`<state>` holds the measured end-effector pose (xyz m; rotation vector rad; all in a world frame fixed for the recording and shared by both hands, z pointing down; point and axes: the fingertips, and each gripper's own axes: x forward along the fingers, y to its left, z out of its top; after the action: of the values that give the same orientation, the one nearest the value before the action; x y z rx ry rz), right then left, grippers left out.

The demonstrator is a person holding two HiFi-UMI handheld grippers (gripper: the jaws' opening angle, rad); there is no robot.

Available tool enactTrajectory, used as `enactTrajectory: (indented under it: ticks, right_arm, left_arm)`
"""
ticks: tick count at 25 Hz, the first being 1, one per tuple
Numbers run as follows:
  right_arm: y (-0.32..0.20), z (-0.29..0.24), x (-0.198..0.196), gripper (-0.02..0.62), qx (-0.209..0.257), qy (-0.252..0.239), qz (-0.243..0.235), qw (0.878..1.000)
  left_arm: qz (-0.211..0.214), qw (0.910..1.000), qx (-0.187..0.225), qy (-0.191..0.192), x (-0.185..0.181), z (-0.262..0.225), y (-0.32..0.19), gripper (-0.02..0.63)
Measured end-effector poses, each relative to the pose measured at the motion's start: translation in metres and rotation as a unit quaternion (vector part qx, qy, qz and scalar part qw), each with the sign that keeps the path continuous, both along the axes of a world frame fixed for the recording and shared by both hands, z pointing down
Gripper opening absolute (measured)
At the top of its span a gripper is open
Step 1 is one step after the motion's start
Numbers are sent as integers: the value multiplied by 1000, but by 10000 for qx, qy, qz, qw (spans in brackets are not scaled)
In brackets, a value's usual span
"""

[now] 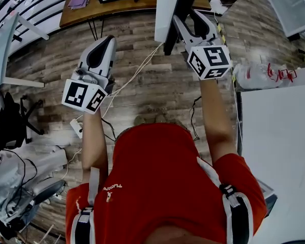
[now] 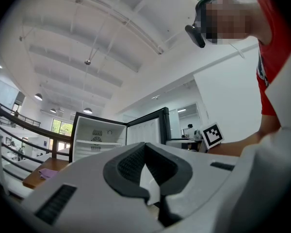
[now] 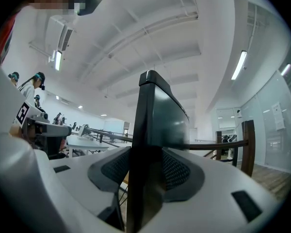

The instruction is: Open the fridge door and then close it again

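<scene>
The fridge door (image 1: 169, 9) stands open at the top centre of the head view, white inner face to the left, black outer edge to the right. My right gripper (image 1: 189, 18) straddles that black edge. In the right gripper view the door edge (image 3: 145, 130) rises between the jaws of this gripper (image 3: 145, 161), close to both pads with no clear press. My left gripper (image 1: 111, 38) hangs free to the left of the door, shut and empty. The left gripper view looks past the shut left gripper (image 2: 145, 147) to the open fridge (image 2: 94, 140) with its white shelves and the door (image 2: 146, 129) swung out.
A wooden desk (image 1: 117, 5) with a purple item (image 1: 79, 0) stands behind the fridge. Cables (image 1: 137, 70) and a power strip (image 1: 76, 127) lie on the wood floor. A white counter (image 1: 279, 136) is at the right, an office chair (image 1: 12, 121) at the left.
</scene>
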<state>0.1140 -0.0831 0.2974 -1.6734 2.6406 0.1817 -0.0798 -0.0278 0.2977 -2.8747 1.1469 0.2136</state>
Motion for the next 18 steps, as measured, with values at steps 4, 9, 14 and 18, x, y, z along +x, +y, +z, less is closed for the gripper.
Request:
enactTrajectory:
  ticks: [4,9,14,18]
  right_arm:
    - [-9,0,-26,209,13,23,-48,10000]
    - [-20,1,-53,215,67,41,-86,9999]
    - [-28,3,-78,221,59,49,-106,9999]
    - [-38,2,-97,229,51,33,-187,9998]
  left_arm:
    - [16,10000,25,5,-20,0,-7,9]
    - [63,9999,94,-46,-39,0,-11,9]
    - [54,9999,128,-78,-58,1,-7,9]
    - [-33,9999,131,-51,-73,0,-10,9]
